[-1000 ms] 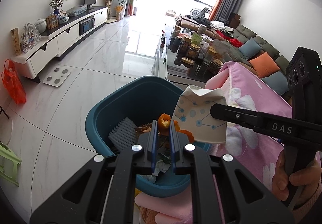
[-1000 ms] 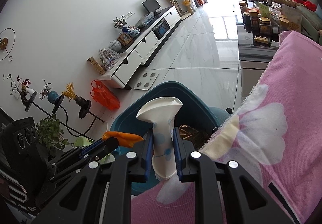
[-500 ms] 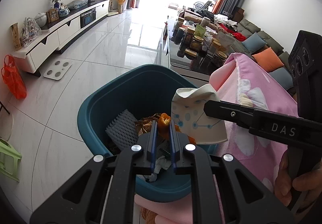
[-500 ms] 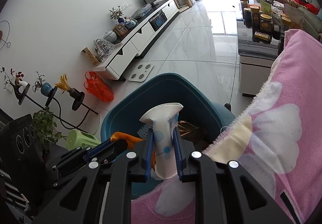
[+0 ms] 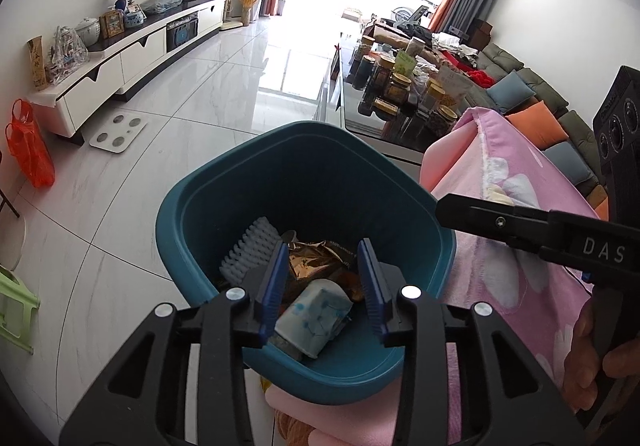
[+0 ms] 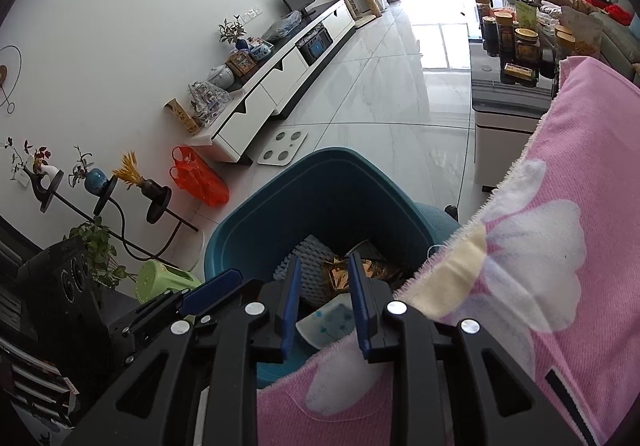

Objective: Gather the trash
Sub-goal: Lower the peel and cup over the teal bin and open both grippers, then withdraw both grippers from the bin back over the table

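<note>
A teal trash bin (image 5: 240, 181) stands on the floor beside the pink flowered cloth (image 5: 520, 246). Inside lie a white paper cup with blue dots (image 5: 314, 320), a white foam net (image 5: 250, 250), a gold wrapper (image 5: 310, 258) and a bit of orange peel (image 5: 354, 282). My left gripper (image 5: 324, 278) is open and empty over the bin. My right gripper (image 6: 324, 286) is open and empty, just above the bin (image 6: 280, 201) with the cup (image 6: 326, 324) below it. The right gripper also reaches in from the right in the left wrist view (image 5: 440, 207).
A glass coffee table (image 5: 360, 113) with several jars stands behind the bin. A white TV cabinet (image 5: 120, 65), a scale (image 5: 118, 129) and an orange bag (image 5: 30, 149) are at the left. A green stool (image 6: 160, 280) and a plant stand (image 6: 120, 201) stand near the bin.
Both grippers opened. The orange peel dropped from the left one and the paper cup dropped from the right one; both now lie in the bin.
</note>
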`<state>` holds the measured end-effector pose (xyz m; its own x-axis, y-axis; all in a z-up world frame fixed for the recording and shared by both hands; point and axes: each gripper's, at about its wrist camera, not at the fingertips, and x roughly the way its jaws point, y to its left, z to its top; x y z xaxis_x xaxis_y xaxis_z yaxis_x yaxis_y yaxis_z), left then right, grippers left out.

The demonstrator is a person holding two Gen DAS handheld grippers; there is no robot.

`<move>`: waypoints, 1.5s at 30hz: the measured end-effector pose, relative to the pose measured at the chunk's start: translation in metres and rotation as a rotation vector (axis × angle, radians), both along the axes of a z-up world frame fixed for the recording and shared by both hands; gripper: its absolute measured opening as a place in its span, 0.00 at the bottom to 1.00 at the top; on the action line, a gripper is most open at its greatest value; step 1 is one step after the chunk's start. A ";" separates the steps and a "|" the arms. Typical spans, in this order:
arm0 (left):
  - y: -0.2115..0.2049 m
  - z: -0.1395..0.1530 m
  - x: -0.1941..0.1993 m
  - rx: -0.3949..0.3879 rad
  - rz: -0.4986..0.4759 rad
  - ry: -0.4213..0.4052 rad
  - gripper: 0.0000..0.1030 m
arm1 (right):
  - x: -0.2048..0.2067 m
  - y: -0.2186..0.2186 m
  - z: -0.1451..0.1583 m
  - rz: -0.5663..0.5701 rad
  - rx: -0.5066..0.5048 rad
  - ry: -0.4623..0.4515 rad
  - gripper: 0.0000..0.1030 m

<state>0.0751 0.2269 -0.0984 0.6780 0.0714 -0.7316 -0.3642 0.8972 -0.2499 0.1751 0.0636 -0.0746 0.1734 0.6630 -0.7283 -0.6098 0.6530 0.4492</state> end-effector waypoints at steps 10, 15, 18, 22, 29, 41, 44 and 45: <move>-0.036 0.046 -0.054 0.130 -0.066 -0.178 0.95 | -0.047 -0.081 0.039 -0.046 0.063 -0.230 0.59; -0.074 0.059 -0.081 0.147 -0.106 -0.260 0.95 | -0.083 -0.138 0.050 -0.166 0.047 -0.377 0.82; -0.106 0.066 -0.093 0.175 -0.120 -0.308 0.95 | -0.108 -0.173 0.052 -0.278 0.024 -0.475 0.93; -0.149 0.074 -0.103 0.191 -0.172 -0.366 0.95 | -0.142 -0.220 0.048 -0.421 -0.006 -0.585 0.94; -0.208 0.081 -0.106 0.228 -0.255 -0.451 0.95 | -0.193 -0.285 0.045 -0.699 -0.059 -0.755 0.94; -0.256 0.083 -0.109 0.329 -0.329 -0.524 0.95 | -0.215 -0.328 0.039 -0.878 -0.080 -0.794 0.94; -0.263 0.083 -0.108 0.338 -0.337 -0.534 0.95 | -0.222 -0.327 0.039 -0.889 -0.082 -0.797 0.94; -0.264 0.083 -0.108 0.338 -0.339 -0.538 0.95 | -0.222 -0.328 0.040 -0.895 -0.080 -0.802 0.94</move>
